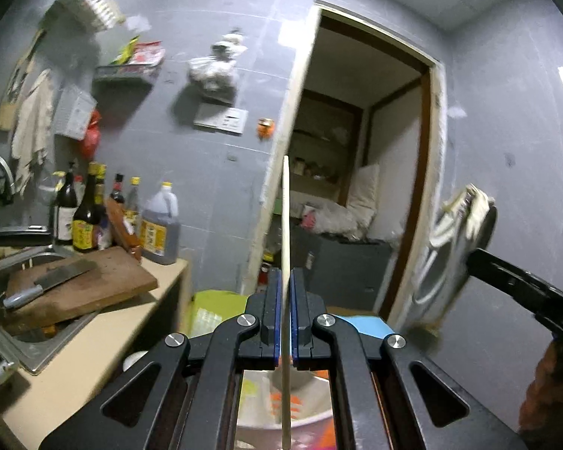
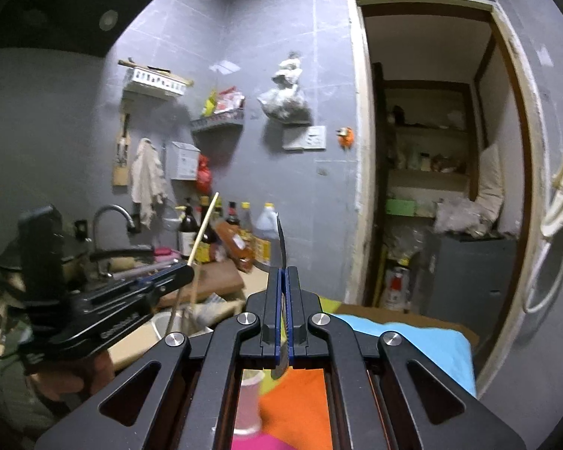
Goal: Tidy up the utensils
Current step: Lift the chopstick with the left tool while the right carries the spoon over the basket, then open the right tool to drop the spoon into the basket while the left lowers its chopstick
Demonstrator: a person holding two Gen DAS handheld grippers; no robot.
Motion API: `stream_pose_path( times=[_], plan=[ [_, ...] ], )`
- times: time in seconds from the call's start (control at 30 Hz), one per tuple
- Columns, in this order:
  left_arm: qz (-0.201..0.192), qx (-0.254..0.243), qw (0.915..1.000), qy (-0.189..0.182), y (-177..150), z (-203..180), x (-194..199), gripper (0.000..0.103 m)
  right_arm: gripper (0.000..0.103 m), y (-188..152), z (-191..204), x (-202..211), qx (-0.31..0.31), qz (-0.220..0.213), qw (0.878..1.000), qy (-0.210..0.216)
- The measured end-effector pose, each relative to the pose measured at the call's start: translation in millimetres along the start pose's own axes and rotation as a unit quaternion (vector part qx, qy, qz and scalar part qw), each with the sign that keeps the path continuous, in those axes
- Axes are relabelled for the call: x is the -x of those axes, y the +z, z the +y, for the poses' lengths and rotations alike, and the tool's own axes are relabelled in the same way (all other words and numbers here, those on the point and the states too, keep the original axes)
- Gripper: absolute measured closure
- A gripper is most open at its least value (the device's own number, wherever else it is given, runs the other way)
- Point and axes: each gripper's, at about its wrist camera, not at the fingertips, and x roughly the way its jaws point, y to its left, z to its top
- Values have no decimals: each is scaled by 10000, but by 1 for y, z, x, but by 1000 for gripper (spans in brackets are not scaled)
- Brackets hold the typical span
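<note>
My left gripper (image 1: 286, 275) is shut on a pale wooden chopstick (image 1: 286, 225) that stands upright, its lower end over a white cup (image 1: 311, 418) below the fingers. It also shows in the right wrist view (image 2: 191, 270), holding the chopstick (image 2: 205, 225) tilted over a white cup (image 2: 169, 324) that holds other sticks. My right gripper (image 2: 284, 273) is shut on a thin dark metal utensil (image 2: 282, 242), seen edge-on and curving upward. The right gripper (image 1: 473, 258) reaches in from the right in the left wrist view; its jaw state does not show there.
A counter (image 1: 105, 337) on the left holds a sink, a wooden cutting board (image 1: 94, 285) with a cleaver (image 1: 52, 281), and several sauce bottles (image 1: 157, 232). Colourful blue and orange mats (image 2: 413, 341) lie below. An open doorway (image 2: 439, 168) is ahead.
</note>
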Motion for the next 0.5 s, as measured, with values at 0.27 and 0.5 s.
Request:
stream_pose_path(
  times=[0.27, 0.5],
  plan=[
    [-75, 582, 9981, 207, 14, 61, -13, 101, 103, 12, 26, -25, 62, -27, 9994, 340],
    [52, 688, 9973, 256, -2, 69, -28, 101, 103, -10, 23, -51, -104, 409, 9975, 560]
  ],
)
